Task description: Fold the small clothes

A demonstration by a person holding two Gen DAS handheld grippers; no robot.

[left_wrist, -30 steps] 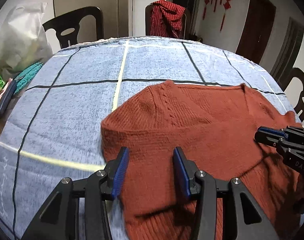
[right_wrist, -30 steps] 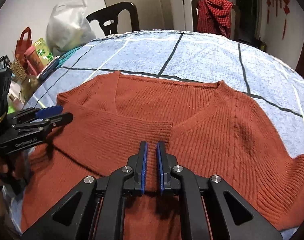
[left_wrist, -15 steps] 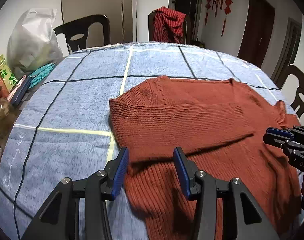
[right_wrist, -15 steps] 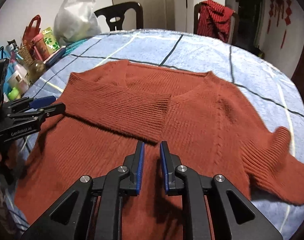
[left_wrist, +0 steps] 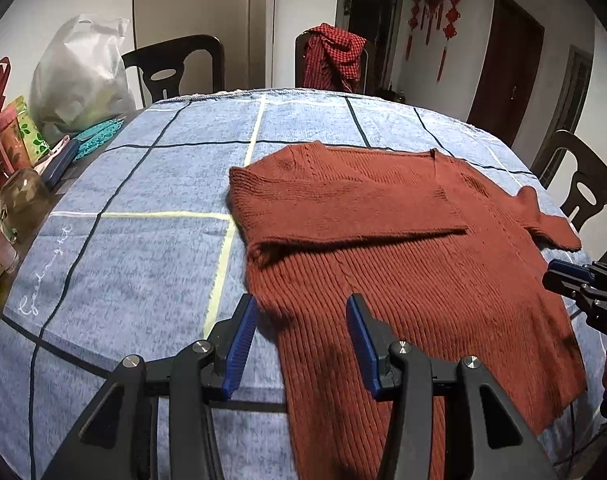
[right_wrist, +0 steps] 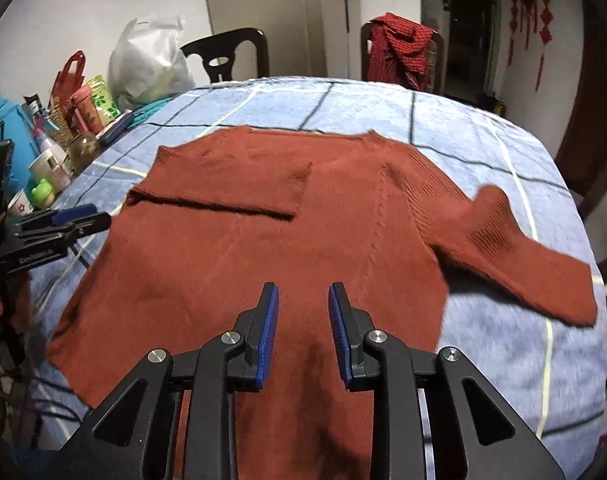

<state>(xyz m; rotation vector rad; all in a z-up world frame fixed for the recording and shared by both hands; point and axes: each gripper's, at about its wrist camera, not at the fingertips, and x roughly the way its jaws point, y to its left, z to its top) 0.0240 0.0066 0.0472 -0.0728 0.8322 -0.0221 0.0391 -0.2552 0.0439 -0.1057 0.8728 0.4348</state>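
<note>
- Sweater (left_wrist: 403, 272), rust-red knit, is lying flat on the blue checked tablecloth (left_wrist: 143, 248), with 1 sleeve (right_wrist: 231, 188) folded across its chest and the other sleeve (right_wrist: 515, 252) stretching out over the cloth.
- The left gripper (left_wrist: 301, 336) is hovering above the sweater's lower edge, its jaws standing apart and holding nothing.
- The right gripper (right_wrist: 303, 332) is hanging over the sweater's body, its jaws opening with nothing between them.
- 1 white bag (left_wrist: 79, 76) is sitting at the table's far side.
</note>
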